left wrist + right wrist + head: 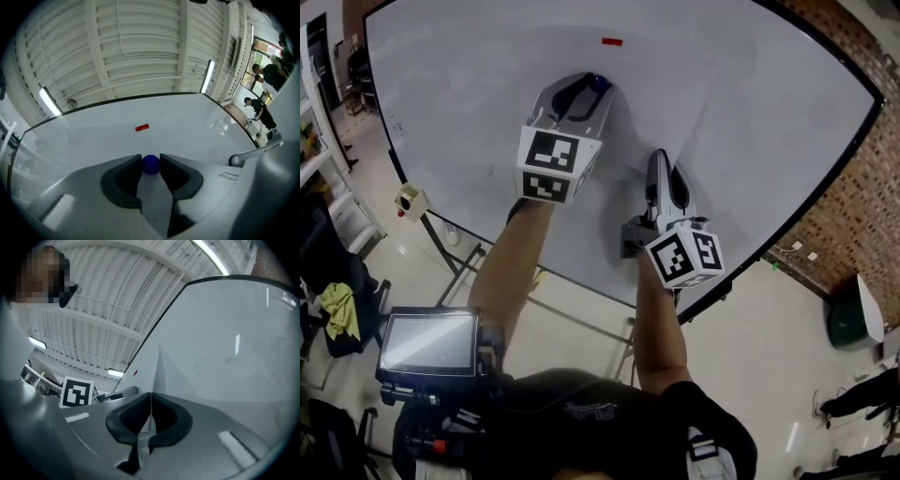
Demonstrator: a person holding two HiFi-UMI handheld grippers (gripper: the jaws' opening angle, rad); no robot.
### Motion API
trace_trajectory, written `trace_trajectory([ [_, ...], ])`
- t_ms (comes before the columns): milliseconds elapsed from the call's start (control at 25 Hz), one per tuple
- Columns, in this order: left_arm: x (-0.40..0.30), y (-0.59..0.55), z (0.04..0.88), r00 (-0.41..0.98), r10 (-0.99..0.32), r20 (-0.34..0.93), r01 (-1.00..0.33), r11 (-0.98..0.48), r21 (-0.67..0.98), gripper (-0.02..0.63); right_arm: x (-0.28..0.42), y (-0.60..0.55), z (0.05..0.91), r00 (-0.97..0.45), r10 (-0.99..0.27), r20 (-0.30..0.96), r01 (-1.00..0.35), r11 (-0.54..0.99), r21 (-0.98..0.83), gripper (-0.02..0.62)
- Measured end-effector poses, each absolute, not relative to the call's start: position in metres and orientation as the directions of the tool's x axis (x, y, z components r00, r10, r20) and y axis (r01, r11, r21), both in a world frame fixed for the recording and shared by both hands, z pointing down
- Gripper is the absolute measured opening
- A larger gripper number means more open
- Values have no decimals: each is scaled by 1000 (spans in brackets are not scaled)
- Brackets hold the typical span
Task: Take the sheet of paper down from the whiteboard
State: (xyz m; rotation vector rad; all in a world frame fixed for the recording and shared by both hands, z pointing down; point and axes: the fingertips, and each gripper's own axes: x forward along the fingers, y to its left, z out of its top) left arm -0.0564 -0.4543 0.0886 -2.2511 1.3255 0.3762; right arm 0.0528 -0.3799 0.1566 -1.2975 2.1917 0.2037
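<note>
A large whiteboard (pixel 469 84) tilts across the head view. A blue ball-shaped magnet (pixel 599 83) sits on it, and my left gripper (pixel 591 89) is shut on that magnet, whose sides touch both pads (pixel 134 165). In the left gripper view the magnet (pixel 150 164) is right at the jaw tips. To the lower right, my right gripper (pixel 659 161) is shut on the white sheet of paper (pixel 157 369), whose edge runs up from the closed jaws (pixel 150 398) as a raised fold. White on white, the sheet hardly stands out in the head view.
A small red flat magnet (pixel 612 41) sticks higher on the board (pixel 142 127). The board's black frame and stand legs run along its lower edge. A screen on a cart (pixel 428 341) stands lower left, a brick wall (pixel 853 206) right. People (pixel 266 75) stand far right.
</note>
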Motion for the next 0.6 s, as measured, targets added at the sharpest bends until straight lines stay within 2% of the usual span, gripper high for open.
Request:
trace_trajectory([
  [600, -73, -445, 121, 495, -733, -467, -869, -431, -244, 123, 43, -374, 190, -384, -764, -519, -837, 525, -155, 14],
])
